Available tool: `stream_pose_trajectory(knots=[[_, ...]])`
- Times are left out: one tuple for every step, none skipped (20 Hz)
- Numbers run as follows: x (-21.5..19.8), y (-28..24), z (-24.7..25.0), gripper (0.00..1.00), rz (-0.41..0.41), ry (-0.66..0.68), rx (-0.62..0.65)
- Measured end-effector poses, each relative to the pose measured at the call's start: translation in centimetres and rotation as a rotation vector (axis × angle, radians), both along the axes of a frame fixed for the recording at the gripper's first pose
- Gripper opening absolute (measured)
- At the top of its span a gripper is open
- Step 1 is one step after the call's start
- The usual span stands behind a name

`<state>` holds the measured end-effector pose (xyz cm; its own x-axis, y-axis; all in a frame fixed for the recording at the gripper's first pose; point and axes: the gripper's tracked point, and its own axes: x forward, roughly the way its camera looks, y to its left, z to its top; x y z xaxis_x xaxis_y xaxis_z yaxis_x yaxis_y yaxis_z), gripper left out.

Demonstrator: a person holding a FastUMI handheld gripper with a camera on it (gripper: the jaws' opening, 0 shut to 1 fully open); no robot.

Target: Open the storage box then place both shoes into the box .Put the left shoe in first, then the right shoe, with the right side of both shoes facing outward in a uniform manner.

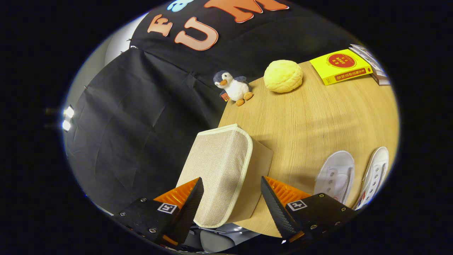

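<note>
The storage box is beige woven fabric with cream piping and a brown side panel. It stands at the near edge of the wooden table. Its beige face lies between my fingers, and my gripper is open wide around it. One fingertip sits at the beige face's edge and the other fingertip sits by the brown panel. I cannot tell whether either touches. Two white lace-up shoes lie side by side on the table, off to the side of the second finger.
Beyond the box, a penguin plush and a round yellow plush sit at the table's far edge. A yellow book and stacked books lie farther along. Black cloth hangs beside the table.
</note>
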<state>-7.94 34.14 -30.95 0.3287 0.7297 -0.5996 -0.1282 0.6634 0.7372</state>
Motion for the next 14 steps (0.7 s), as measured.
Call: stream_pose_trajectory(knots=[[-0.4, 0.6, -0.6, 0.97, 0.019, 0.024, 0.014], [-0.8, 1.2, -1.5, 0.97, 0.042, 0.054, 0.018], [-1.4, 1.5, -2.4, 0.97, 0.062, 0.082, 0.018], [-1.7, 1.9, -3.3, 0.97, 0.076, 0.107, 0.011], [-1.9, 2.3, -3.6, 0.97, 0.089, 0.122, 0.025], [-1.7, 2.8, -3.6, 0.97, 0.079, 0.137, 0.055], [-1.8, 3.2, -3.6, 0.97, 0.075, 0.153, 0.076], [-1.8, 3.6, -3.6, 0.97, 0.076, 0.162, 0.096], [-1.9, 3.9, -3.5, 0.97, 0.076, 0.174, 0.116], [-1.9, 4.3, -3.5, 0.97, 0.079, 0.183, 0.143], [-2.0, 4.9, -3.2, 0.97, 0.093, 0.201, 0.164], [-2.4, 5.3, -2.5, 0.95, 0.105, 0.211, 0.183], [-2.4, 5.7, -2.7, 0.91, 0.102, 0.200, 0.177], [-2.2, 5.6, -2.6, 0.82, 0.101, 0.181, 0.169]])
